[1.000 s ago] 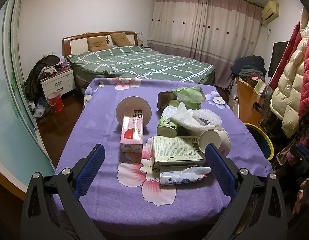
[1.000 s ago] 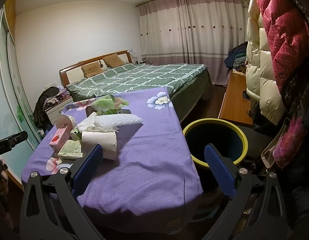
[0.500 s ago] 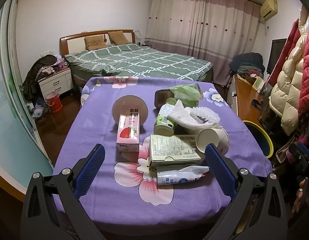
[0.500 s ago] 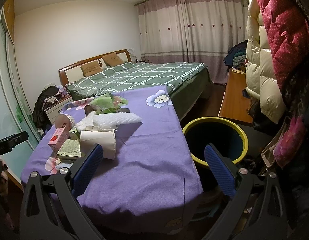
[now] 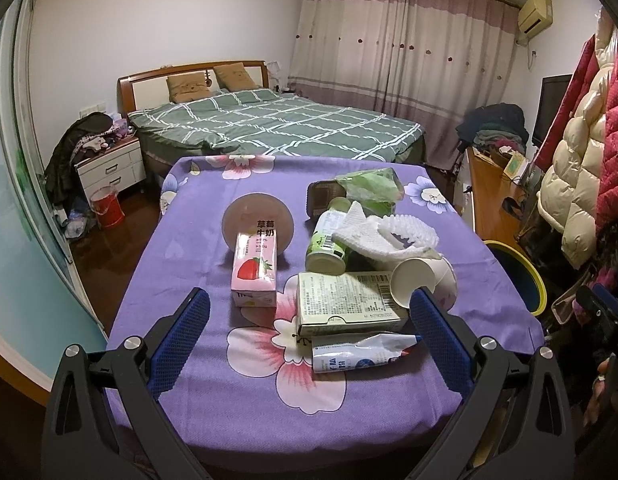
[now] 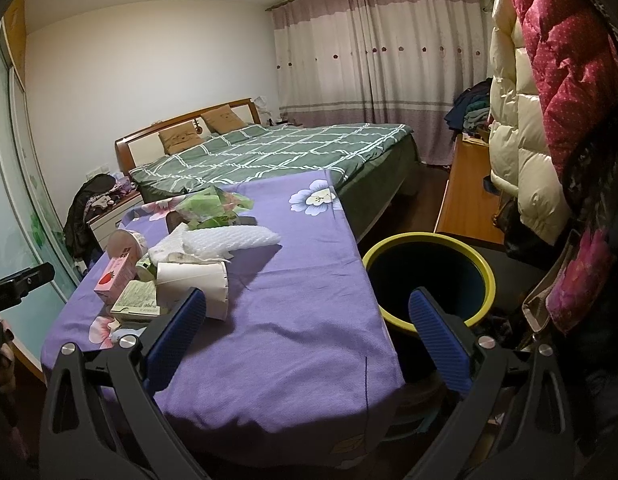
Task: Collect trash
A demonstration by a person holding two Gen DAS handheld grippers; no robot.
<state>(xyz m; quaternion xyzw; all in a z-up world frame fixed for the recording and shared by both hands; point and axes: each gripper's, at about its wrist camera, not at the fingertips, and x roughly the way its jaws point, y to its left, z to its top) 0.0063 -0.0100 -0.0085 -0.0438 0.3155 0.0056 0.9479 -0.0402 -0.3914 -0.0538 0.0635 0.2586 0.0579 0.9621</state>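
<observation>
Trash lies on a purple flowered tablecloth: a pink strawberry milk carton, a flat green-white box, a crumpled blue-white wrapper, a tipped white paper cup, a green bottle, white foam netting, a green bag and a round brownish lid. My left gripper stands open over the near table edge, nothing between its fingers. My right gripper is open too, above the table's right corner, with the paper cup by its left finger. The yellow-rimmed bin stands right of the table.
A green checked bed lies beyond the table. There is a white nightstand and red bucket at left, a wooden desk and hanging puffer coats at right. A person's hand shows at the right edge.
The left gripper's view has risen and pulled back slightly, so the trash sits a little lower in frame. The right gripper has edged left toward the table. Both stay open.
</observation>
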